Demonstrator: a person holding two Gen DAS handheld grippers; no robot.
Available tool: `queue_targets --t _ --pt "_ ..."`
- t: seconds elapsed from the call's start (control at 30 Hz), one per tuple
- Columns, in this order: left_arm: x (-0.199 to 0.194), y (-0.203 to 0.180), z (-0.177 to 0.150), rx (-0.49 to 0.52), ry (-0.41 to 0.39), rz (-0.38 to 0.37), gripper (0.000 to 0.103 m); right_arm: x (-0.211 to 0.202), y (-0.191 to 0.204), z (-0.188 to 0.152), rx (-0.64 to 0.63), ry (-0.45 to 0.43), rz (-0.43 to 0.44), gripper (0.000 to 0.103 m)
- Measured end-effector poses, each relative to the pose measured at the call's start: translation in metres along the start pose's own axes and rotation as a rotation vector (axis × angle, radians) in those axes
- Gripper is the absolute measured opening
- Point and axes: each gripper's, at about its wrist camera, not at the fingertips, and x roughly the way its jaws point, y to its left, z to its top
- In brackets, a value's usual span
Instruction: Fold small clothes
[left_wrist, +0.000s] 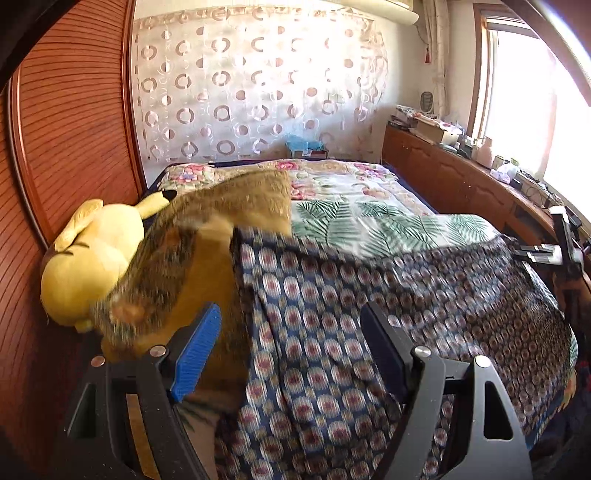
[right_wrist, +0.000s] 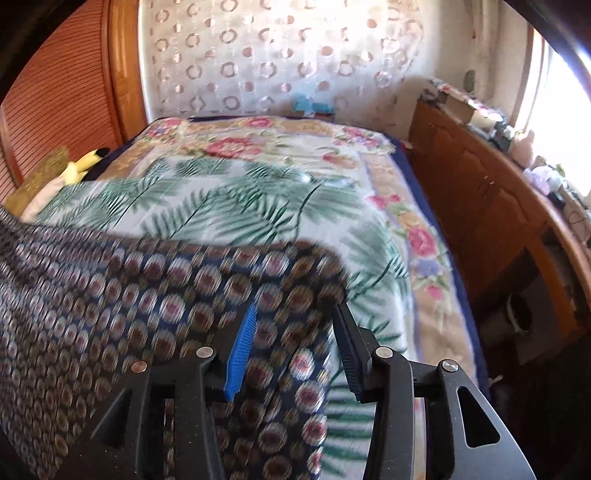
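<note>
the patterned garment (left_wrist: 332, 295), dark blue with rows of round motifs, lies spread over the near part of the bed (left_wrist: 369, 206). it is blurred in both views, so its shape and its hems are hard to make out, and its near edge is cut off by the lower frame. in the right wrist view one corner of the garment (right_wrist: 166, 295) passes between the jaws of the right gripper (right_wrist: 295, 325); the jaws stand partly apart and the pads do not press on the cloth. the left gripper (left_wrist: 291, 332) hangs above the garment with its jaws spread wide and nothing pinched. beside the garment, at the left, a brown furry cloth (left_wrist: 229, 206) covers part of a yellow plush toy (left_wrist: 88, 258), which leans at the wooden headboard (left_wrist: 66, 129). the bed carries a blanket with palm leaves and flowers. at the right runs a wooden counter (left_wrist: 461, 177) under the window; the small things on it are too bright and too small to tell.
</note>
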Motion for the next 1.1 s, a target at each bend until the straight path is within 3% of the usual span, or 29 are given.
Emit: queue_targets --t 0.07,0.17,0.37,0.43,0.53,0.6,0.73,0.83,0.97,1.03,1.1 --pt "0.009 0.003 0.01 -0.001 0.005 0.003 0.076 0.0 -0.005 -0.007 -0.005 0.014 0.004 0.045" --pt "0.024 0.01 0.026 -0.025 0.021 -0.02 0.063 0.001 -0.005 -0.016 -0.003 0.0 0.005 0.046" --pt "0.051 0.02 0.045 -0.064 0.076 -0.01 0.062 0.001 -0.015 -0.026 0.033 -0.007 0.017 0.049" --pt "0.061 0.024 0.048 -0.082 0.107 -0.026 0.055 0.004 -0.018 -0.026 0.045 -0.005 0.024 0.051" --pt "0.07 0.023 0.047 -0.074 0.142 -0.007 0.038 0.009 -0.018 -0.018 0.055 -0.004 0.033 0.052" --pt "0.071 0.021 0.044 -0.059 0.146 -0.015 0.003 0.009 -0.017 -0.016 0.05 -0.005 0.025 0.053" --pt "0.042 0.016 0.053 -0.021 -0.024 0.023 0.003 0.008 -0.017 -0.015 0.05 -0.006 0.027 0.053" --pt "0.044 0.024 0.061 -0.033 -0.019 0.065 0.003 0.007 -0.015 -0.015 0.048 -0.006 0.024 0.053" --pt "0.058 0.026 0.058 -0.003 0.054 0.103 0.007 0.007 -0.015 -0.015 0.047 -0.008 0.024 0.053" --pt "0.054 0.026 0.053 -0.002 0.053 0.096 0.017 0.007 -0.016 -0.015 0.047 -0.008 0.024 0.053" --pt "0.046 0.027 0.046 -0.003 0.047 0.083 0.042 0.008 -0.015 -0.015 0.047 -0.008 0.024 0.053"
